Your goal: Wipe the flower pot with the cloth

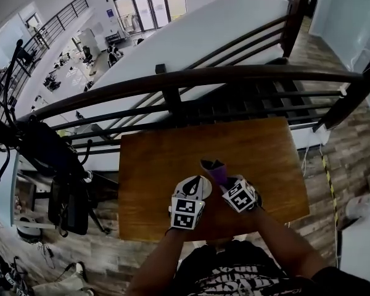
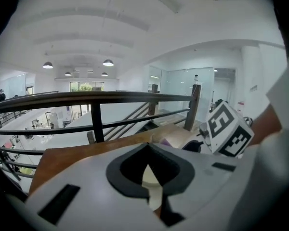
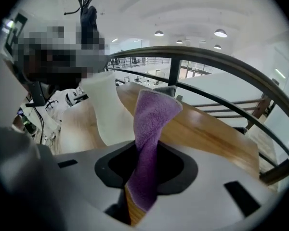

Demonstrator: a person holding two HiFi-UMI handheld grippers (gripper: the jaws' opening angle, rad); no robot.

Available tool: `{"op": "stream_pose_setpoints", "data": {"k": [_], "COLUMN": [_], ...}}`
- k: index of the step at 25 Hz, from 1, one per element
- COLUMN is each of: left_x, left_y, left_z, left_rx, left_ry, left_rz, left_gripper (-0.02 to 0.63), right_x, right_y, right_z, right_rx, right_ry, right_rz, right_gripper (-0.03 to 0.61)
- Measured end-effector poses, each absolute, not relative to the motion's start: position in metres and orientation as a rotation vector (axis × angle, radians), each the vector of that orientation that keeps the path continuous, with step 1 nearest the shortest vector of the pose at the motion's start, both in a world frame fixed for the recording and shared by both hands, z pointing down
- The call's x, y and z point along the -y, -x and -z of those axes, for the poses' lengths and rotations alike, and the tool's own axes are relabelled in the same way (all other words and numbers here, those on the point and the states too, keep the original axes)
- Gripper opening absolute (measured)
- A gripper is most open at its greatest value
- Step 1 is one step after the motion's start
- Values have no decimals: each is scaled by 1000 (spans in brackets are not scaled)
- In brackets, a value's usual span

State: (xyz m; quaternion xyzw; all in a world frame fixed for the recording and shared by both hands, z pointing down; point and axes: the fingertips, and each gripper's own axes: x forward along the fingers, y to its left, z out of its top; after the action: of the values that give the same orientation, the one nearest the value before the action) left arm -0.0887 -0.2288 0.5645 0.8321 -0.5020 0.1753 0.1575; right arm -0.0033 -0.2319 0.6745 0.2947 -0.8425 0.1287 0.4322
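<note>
**Now the pot is steadied and the cloth made ready**

We have the left gripper [image 1: 196, 189] clamped on the pale flower pot [image 3: 103, 112]. Its wall shows between the jaws, and the pot is braced so it should not slide under rubbing. The right gripper [image 1: 225, 184] is clenched on the purple cloth [image 3: 151, 129] low down, leaving a loose tuft beyond the jaws to serve as the wiping face. Both sit close together over the near part of the table [image 1: 154, 159]. Cloth and pot are just beside each other, though we cannot tell whether they touch. We judge that wiping is about to begin.
</note>
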Motion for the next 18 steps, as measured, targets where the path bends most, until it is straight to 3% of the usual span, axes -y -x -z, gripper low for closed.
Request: {"op": "stream_pose_setpoints", "data": {"k": [18], "left_x": [221], "left_y": [78], "left_z": [-580], "left_rx": [1399], "left_ry": [-2457], "left_rz": [-509], "left_gripper": [0], "right_x": [169], "right_y": [23], "right_z": [-711], "right_rx": [2004], "right_ry": [-594], "right_rz": [-293], "right_gripper": [97]}}
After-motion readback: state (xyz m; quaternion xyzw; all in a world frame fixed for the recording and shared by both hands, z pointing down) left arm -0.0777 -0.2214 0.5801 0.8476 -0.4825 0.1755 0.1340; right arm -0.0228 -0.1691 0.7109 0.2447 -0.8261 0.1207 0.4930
